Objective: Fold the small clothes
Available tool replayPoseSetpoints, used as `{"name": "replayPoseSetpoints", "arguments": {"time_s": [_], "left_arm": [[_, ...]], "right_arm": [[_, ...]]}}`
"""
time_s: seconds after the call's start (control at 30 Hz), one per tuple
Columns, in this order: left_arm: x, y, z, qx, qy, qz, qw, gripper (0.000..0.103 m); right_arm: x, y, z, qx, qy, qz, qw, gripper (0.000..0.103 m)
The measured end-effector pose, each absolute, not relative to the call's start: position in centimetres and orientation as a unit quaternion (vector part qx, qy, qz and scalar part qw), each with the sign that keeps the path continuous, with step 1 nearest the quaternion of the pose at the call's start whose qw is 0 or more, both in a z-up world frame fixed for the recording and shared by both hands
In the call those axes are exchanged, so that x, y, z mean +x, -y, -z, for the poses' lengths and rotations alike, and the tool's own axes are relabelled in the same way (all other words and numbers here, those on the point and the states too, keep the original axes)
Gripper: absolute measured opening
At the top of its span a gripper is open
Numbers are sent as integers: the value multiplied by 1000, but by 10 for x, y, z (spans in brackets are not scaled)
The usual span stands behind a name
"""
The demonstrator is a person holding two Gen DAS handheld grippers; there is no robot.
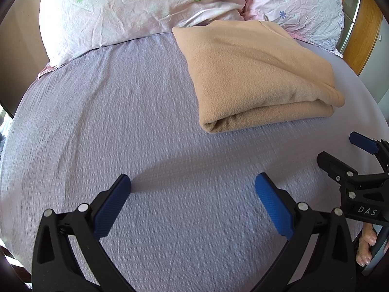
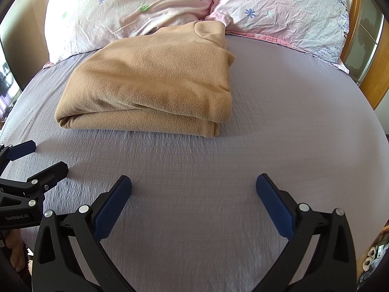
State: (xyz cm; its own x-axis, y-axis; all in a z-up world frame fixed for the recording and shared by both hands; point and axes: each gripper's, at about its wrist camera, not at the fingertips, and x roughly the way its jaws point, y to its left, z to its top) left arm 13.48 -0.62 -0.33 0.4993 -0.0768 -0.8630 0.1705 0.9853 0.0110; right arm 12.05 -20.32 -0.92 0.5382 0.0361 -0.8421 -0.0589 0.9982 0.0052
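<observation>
A tan fleece garment lies folded in a neat stack on the lilac bed sheet, near the pillows. It also shows in the right wrist view. My left gripper is open and empty, held above bare sheet in front of and left of the garment. My right gripper is open and empty, held above bare sheet in front of and right of the garment. Each gripper shows at the edge of the other's view: the right one, the left one.
Two pink floral pillows lie at the head of the bed behind the garment. A wooden headboard stands at the far right. The bed edge drops off at the left and right.
</observation>
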Motion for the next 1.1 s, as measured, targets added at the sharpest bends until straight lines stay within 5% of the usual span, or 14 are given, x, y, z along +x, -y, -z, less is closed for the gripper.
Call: {"name": "replayPoseSetpoints", "arguments": {"time_s": [1.1], "left_arm": [[139,4,4,43,-502,64,862,101]], "right_arm": [[121,201,10,-6,-476,-16,879,102]]}}
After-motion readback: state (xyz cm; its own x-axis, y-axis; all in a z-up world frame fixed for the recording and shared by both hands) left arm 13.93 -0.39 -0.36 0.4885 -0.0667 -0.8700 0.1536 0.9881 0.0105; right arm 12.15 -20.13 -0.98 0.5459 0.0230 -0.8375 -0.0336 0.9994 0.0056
